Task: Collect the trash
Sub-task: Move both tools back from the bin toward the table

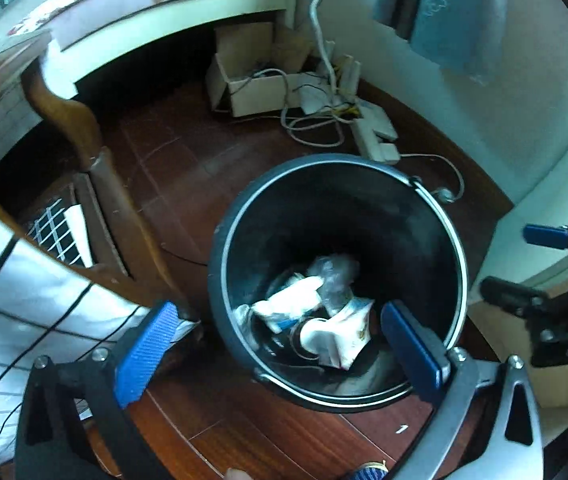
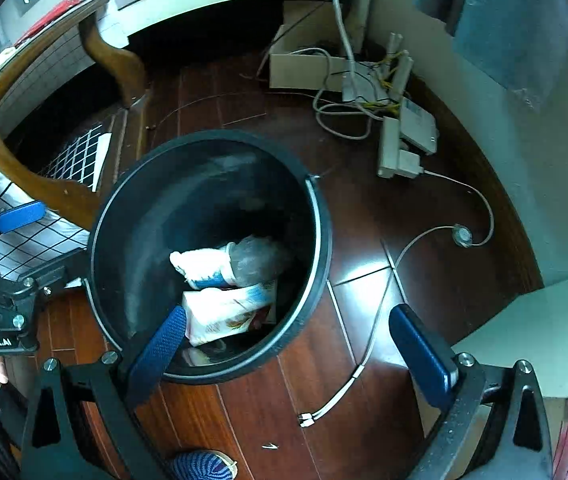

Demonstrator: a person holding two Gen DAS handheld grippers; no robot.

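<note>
A black bin (image 1: pixel 324 160) with a metal rim stands on the dark red wooden floor. Inside it lie a white packet (image 1: pixel 296 300), a clear plastic bag (image 1: pixel 332 276) and a printed packet (image 1: pixel 348 332). My left gripper (image 1: pixel 278 308) hangs open just above the bin's near side, with nothing between its blue pads. In the right wrist view the bin (image 2: pixel 204 136) sits to the left, holding the white packet (image 2: pixel 204 264), the clear bag (image 2: pixel 256 260) and the printed packet (image 2: pixel 224 312). My right gripper (image 2: pixel 289 312) is open and empty, its left finger over the bin's rim. Each view shows the other gripper at its edge (image 1: pixel 524 264) (image 2: pixel 40 244).
A wooden furniture leg (image 1: pixel 68 120) and a checked cloth (image 1: pixel 24 288) stand close on the bin's left. Behind it lie a cardboard box (image 1: pixel 252 84), tangled cables and a power strip (image 1: pixel 376 140). A thin white cable (image 2: pixel 368 352) crosses the floor beside white furniture (image 2: pixel 524 328).
</note>
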